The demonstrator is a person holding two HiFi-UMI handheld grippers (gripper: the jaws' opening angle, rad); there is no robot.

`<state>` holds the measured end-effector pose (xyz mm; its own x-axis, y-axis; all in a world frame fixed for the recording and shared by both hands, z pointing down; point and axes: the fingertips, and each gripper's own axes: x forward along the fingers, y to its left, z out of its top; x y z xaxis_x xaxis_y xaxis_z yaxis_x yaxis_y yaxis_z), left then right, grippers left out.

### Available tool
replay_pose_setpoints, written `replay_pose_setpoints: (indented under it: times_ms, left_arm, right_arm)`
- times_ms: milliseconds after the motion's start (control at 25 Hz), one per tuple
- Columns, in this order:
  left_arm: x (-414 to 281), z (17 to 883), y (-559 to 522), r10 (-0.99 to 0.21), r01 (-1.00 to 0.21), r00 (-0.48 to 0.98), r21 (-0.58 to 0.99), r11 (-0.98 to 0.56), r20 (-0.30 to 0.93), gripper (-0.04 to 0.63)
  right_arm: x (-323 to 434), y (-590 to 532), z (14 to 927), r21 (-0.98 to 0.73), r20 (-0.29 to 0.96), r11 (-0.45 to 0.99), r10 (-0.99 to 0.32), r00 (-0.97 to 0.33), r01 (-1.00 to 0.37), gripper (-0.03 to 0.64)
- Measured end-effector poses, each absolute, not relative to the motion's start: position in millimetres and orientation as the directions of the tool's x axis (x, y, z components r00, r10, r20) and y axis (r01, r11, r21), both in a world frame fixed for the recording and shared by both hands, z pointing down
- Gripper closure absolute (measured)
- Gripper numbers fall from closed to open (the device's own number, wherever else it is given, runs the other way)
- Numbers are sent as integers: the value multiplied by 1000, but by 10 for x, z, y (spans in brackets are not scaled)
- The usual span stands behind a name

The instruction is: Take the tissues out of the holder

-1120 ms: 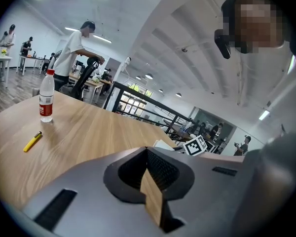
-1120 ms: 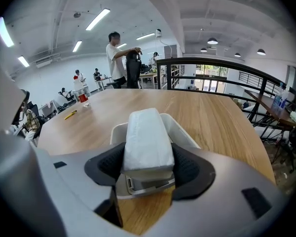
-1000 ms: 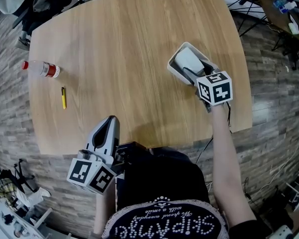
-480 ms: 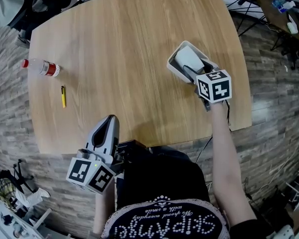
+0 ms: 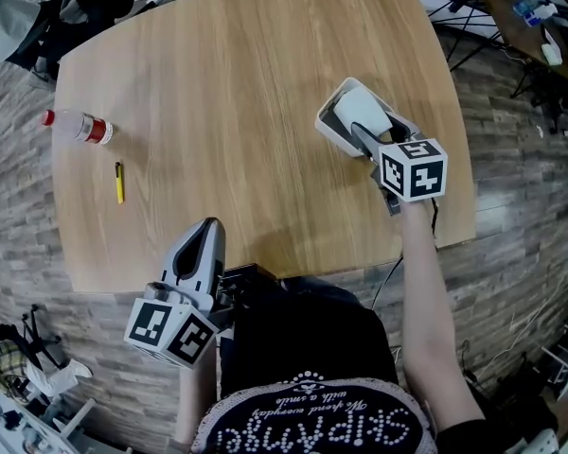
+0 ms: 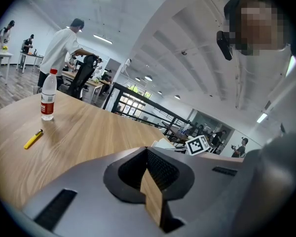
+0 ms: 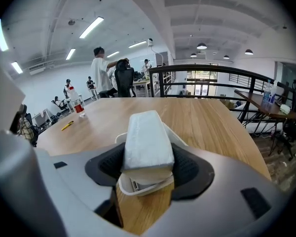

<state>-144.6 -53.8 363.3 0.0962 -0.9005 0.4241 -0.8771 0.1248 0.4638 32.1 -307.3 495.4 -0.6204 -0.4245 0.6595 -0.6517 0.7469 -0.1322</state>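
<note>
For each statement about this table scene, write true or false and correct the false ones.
1. The right gripper has its jaws closed on the tissue pack. True.
2. The left gripper holds the yellow pen. False: its jaws are together with nothing between them, and the pen lies on the table.
3. The water bottle stands upright. True.
4. The tissue holder sits beside the bottle. False: it is on the table's right side, far from the bottle.

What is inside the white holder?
A white tissue pack, sticking out, squeezed by the right tongs. The pack hides the bottom of the holder, so anything underneath cannot be seen.
</note>
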Motion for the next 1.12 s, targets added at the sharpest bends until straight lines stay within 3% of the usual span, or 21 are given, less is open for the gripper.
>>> replay_pose_setpoints:
  times_ms: [1120]
  left_arm:
    - [-1327,3567,-482,-901,-890,179,456,24,396,590]
  right_arm:
    - [377,-2865,4561,-188,567,696,-499,-655,-693,344]
